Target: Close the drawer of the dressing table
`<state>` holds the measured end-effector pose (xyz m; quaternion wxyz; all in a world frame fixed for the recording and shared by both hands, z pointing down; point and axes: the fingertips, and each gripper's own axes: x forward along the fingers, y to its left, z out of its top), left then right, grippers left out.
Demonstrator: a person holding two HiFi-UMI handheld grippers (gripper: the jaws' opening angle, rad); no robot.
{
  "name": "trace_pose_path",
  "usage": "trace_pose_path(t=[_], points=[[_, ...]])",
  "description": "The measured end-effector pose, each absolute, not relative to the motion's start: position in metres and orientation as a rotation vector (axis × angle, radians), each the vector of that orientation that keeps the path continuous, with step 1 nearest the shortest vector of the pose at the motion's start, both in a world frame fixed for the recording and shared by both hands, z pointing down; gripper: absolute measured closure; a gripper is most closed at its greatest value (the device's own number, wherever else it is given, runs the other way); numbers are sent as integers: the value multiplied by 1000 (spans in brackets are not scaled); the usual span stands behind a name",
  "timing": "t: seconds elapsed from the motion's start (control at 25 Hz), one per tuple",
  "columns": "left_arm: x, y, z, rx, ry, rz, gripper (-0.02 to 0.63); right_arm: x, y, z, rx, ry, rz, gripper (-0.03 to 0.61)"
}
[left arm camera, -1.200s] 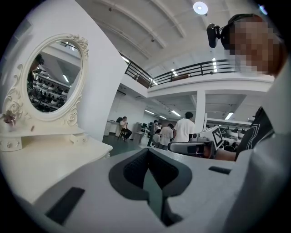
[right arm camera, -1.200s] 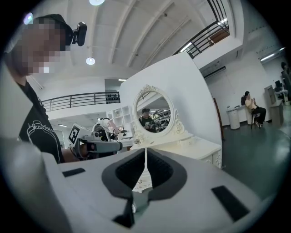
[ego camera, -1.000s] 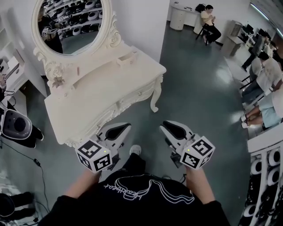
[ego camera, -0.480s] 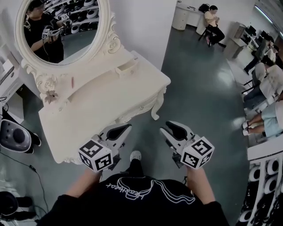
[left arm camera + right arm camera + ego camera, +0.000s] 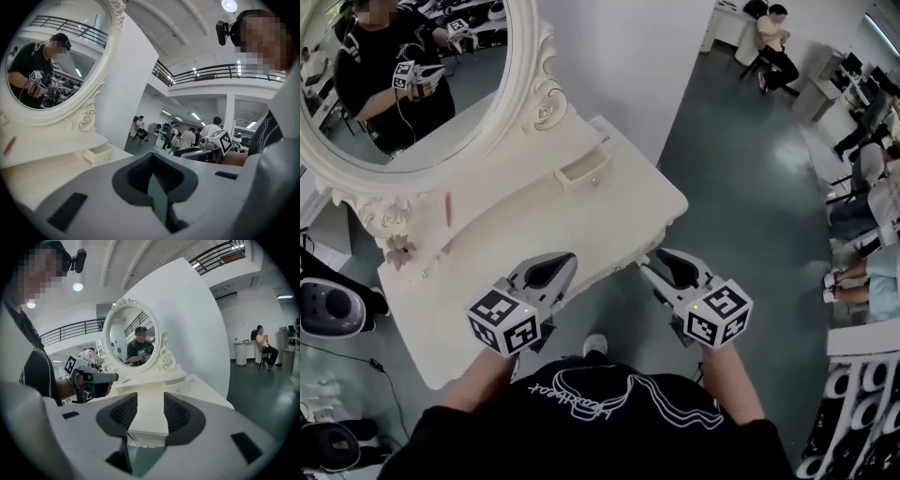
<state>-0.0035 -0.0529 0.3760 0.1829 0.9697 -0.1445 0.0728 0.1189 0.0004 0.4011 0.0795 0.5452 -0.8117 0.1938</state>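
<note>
We hold two grippers at the front edge of a white dressing table (image 5: 534, 234). The left hand-held gripper (image 5: 565, 262) has its jaws together, holding nothing. The right hand-held gripper (image 5: 656, 260) is opening its jaws, wide apart and empty, with the table's edge showing beyond them. The small drawer (image 5: 584, 169) sits at the table's back right, beside the oval mirror (image 5: 412, 75), pulled partly out. Both grippers are well apart from it.

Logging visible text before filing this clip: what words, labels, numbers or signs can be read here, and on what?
No text can be read.
White cursive print on the person's black shirt: too blurred and stylised to read.
Marker cubes: square patterns only, no letters.
</note>
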Motion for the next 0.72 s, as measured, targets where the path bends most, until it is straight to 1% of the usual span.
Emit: trace_pose_path(t=[0.2,0.72], points=[[1,-99,388,2708,-455,215,612,126,-46,422,1585,-2387,596,411],[0,-152,421,2611,-610,239,612,142,-135,482,1429,-2367,654,419]])
